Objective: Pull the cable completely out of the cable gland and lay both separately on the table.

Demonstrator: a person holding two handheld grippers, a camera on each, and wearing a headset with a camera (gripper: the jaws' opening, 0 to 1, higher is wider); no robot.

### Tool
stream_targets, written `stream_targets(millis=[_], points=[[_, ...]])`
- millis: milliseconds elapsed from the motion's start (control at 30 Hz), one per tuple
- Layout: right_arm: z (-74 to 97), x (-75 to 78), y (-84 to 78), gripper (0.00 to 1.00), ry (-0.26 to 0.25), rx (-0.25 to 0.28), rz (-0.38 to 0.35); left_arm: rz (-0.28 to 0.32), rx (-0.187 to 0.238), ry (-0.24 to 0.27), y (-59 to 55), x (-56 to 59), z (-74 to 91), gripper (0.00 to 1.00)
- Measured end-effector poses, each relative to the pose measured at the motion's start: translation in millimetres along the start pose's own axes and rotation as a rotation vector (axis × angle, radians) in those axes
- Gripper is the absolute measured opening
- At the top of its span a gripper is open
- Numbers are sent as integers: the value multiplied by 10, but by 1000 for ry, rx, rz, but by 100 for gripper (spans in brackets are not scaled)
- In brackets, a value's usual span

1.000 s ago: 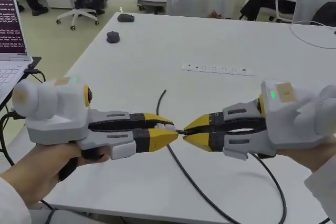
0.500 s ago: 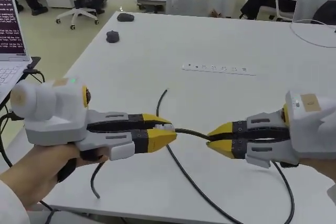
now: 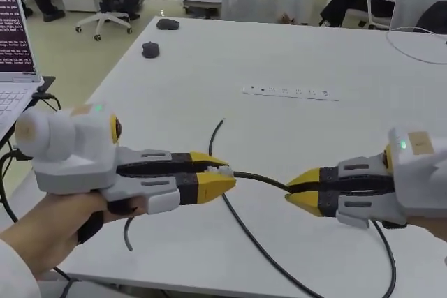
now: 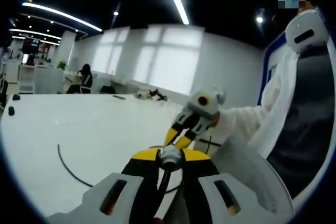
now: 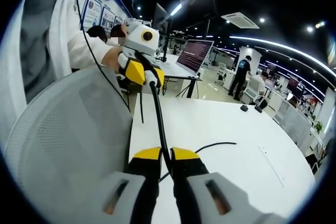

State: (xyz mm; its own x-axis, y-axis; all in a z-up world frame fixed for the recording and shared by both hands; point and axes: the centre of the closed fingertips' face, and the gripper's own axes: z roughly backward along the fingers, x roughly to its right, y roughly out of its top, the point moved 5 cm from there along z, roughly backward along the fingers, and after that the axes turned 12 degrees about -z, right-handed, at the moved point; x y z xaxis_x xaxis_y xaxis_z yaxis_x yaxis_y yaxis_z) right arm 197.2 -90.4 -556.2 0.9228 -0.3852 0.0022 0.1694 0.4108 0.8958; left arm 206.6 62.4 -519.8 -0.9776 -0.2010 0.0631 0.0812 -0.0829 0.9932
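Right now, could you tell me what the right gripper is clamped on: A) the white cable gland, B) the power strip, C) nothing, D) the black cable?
D: the right gripper is shut on the black cable, which stretches from its tips to the white cable gland in the left gripper.

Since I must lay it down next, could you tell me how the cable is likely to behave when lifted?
The cable is probably floppy: it lies in loose curves on the table. Being thin, it likely weighs little. Once out of the gland, the end beyond the right tongs may droop or swing.
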Motion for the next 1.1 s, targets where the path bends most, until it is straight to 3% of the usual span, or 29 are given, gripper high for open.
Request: stream_targets(millis=[100, 200, 267, 500, 633, 900, 1100], points=[[-17, 5, -19, 6, 12, -29, -11, -1, 3, -8, 4, 12, -6, 16], [-57, 4, 41, 16, -16, -76, 57, -3, 5, -17, 7, 28, -15, 16], [-82, -27, 118, 20, 1, -63, 78, -6, 5, -15, 7, 26, -18, 16], [-264, -156, 517, 17, 52, 59, 135, -6, 0, -15, 2, 29, -18, 16], [-345, -169, 590, 16, 73, 83, 133, -5, 2, -16, 6, 38, -18, 16], [-368, -190, 593, 8, 114, 111, 55, -2, 15, -11, 28, 26, -3, 16], [-350, -164, 630, 8, 108, 191, -67, -7, 51, 1, 77, 15, 7, 17]])
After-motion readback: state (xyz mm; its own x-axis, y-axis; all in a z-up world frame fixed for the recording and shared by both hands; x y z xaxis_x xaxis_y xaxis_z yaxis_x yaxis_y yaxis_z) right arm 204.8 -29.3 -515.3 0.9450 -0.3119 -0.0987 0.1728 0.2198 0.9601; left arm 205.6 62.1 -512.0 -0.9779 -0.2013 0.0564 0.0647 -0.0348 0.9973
